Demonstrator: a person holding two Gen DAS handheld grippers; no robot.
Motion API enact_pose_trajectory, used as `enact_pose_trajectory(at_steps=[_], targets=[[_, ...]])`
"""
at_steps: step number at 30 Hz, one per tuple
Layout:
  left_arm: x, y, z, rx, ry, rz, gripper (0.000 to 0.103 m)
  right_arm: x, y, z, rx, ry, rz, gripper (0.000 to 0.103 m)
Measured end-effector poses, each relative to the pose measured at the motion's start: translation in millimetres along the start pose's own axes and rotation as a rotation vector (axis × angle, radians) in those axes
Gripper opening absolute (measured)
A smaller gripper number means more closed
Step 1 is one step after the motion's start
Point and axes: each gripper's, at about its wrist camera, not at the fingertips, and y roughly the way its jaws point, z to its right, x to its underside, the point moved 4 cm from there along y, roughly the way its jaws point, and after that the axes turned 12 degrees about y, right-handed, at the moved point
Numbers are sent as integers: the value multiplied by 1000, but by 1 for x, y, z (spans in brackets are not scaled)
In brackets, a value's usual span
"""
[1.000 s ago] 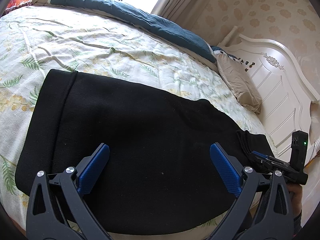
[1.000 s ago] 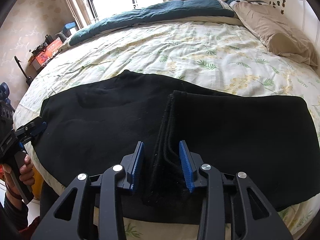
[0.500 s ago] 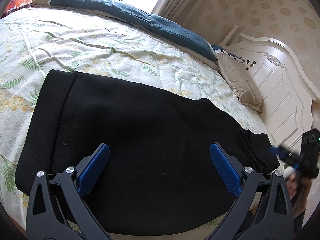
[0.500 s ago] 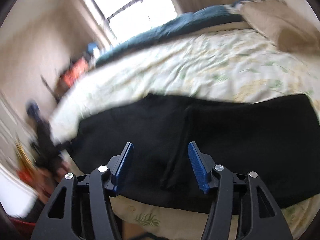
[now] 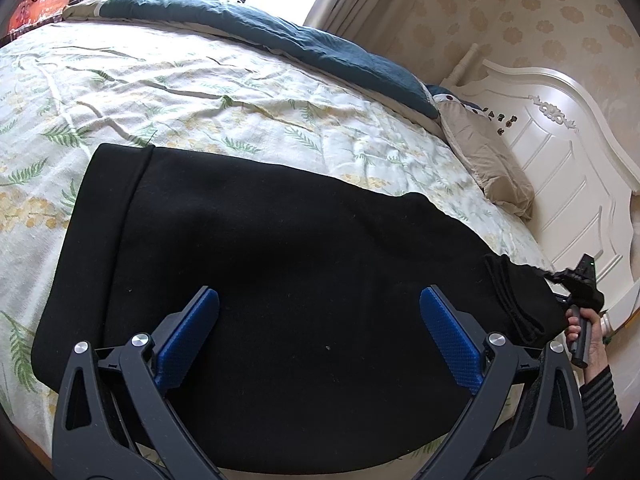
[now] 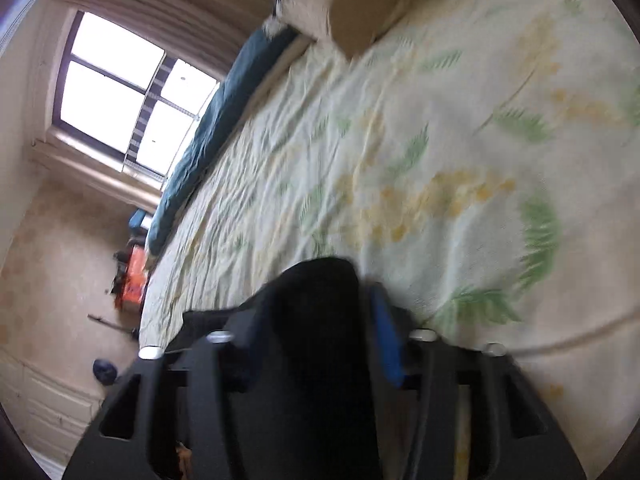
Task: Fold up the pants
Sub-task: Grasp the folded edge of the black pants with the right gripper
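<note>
Two claws, two states. Left gripper hangs spread wide over the black pants, pads clear of the cloth. Pants lie flat across the floral bedspread directly ahead and beneath it. Right gripper, blurred, is clamped on a bunch of that black cloth, bedspread beyond, tan pillow far ahead.

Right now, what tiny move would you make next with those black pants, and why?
Probably carry the right gripper, shut on the pants cuff end, across toward the waistband. The left gripper hovers open above the flat middle, free to steady the fold.
</note>
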Motion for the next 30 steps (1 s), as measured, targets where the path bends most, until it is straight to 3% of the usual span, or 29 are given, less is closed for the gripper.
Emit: enact_pose_trajectory(at_steps=[5, 9, 17, 21, 23, 25, 30], targets=[[-1, 2, 2, -4, 6, -6, 100, 2, 2, 3, -18, 4, -8, 29], [-1, 2, 3, -3, 11, -5, 100, 8, -17, 8, -65, 19, -10, 33], [-1, 1, 1, 0, 10, -3, 100, 60, -58, 38, -131, 44, 20, 44], [-1, 2, 2, -1, 15, -4, 100, 68, -60, 42, -146, 48, 50, 44], [-1, 2, 2, -1, 14, -4, 100, 68, -57, 43, -118, 39, 59, 40], [0, 2, 2, 0, 11, -2, 100, 66, -51, 42, -68, 10, 62, 29], [1, 2, 5, -7, 20, 5, 100, 70, -49, 43, -59, -31, 102, 27]])
